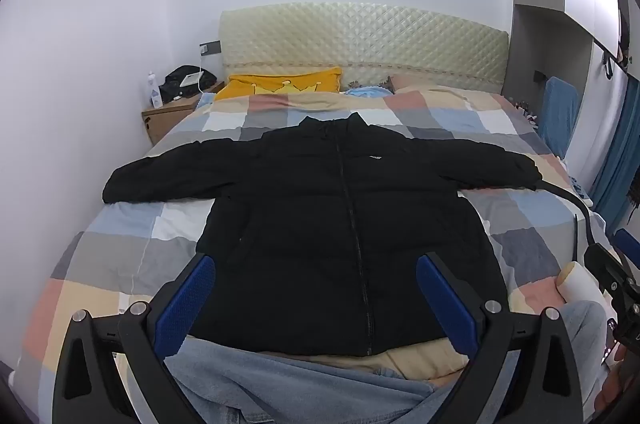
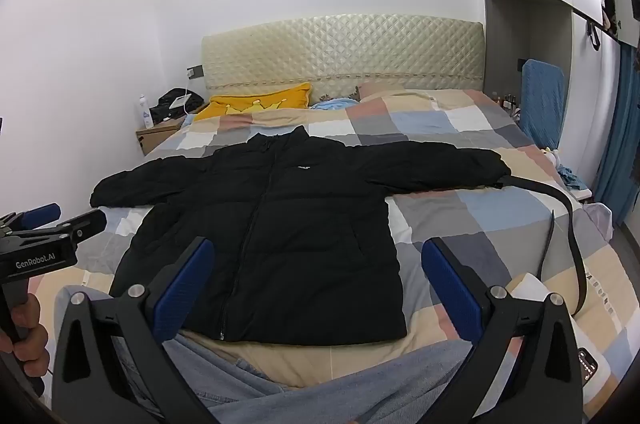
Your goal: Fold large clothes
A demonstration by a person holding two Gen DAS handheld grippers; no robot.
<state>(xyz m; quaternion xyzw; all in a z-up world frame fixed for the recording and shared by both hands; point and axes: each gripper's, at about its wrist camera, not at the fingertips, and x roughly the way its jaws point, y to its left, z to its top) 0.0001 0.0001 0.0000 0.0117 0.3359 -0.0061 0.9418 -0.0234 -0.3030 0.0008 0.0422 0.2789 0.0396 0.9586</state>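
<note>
Though zipped, puffy black jacket outspread

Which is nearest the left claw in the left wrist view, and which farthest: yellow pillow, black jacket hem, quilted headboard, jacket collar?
1. Black jacket hem, on the bed just ahead of the open left claw.
2. Jacket collar, mid-bed.
3. Yellow pillow, at the head of the bed, left of centre.
4. Quilted headboard, against the wall behind the pillow.

This is a bedroom in a home. A big bed with a checked blanket fills the room. It has a soft padded headboard and a yellow pillow. A small wooden bedside table stands next to it.
</note>
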